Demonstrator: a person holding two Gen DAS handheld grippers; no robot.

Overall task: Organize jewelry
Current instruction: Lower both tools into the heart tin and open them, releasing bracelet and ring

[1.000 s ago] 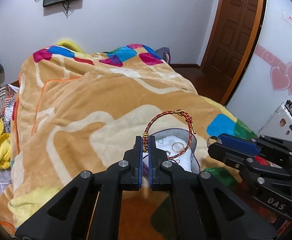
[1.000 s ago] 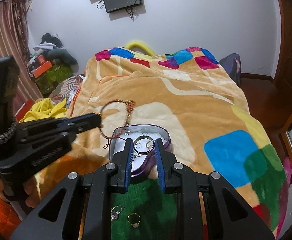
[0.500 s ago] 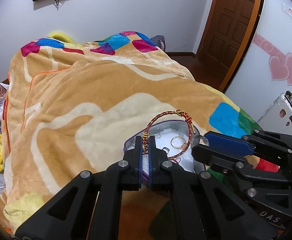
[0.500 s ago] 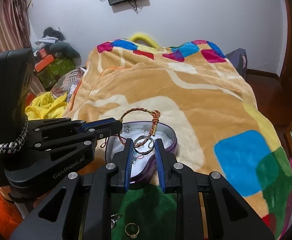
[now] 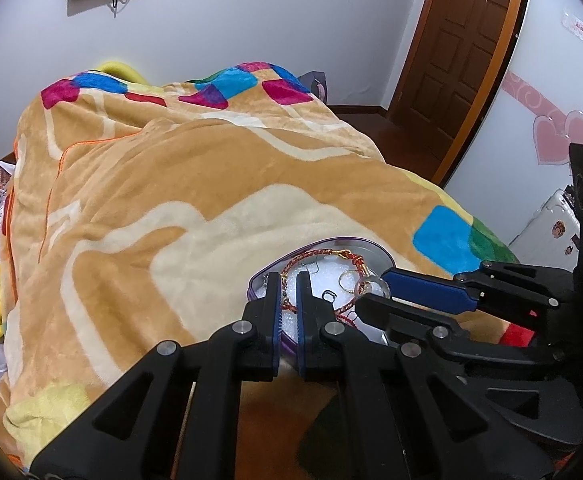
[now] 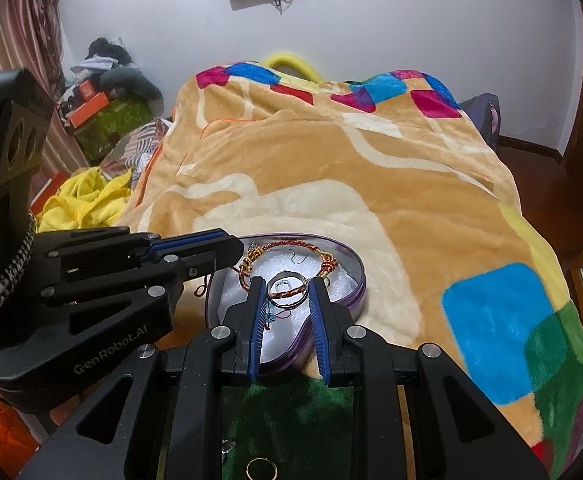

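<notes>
Blanket point(image 6: 431, 208) bears tin point(image 6: 355, 276); left tool point(image 5: 288, 292) pinches bracelet point(image 5: 311, 256).

The left gripper point(image 5: 287, 292) reaches forward and slightly down, its two fingers point(image 5: 273, 300) drawn close together with only a narrow gap, pinching the red braided bracelet point(image 5: 315, 258) at one side of its loop. In the right wrist view this gripper point(image 6: 227, 246) comes in from the left, its blue-padded tips level and nearly meeting.

The right gripper point(image 6: 285, 292) points forward, its fingers point(image 6: 257, 308) set wider apart than the left's, clamping a silver ring point(image 6: 287, 288) between the blue pads. In the left wrist view it point(image 5: 375, 288) enters from the right, tips just beside the left gripper's.
</notes>
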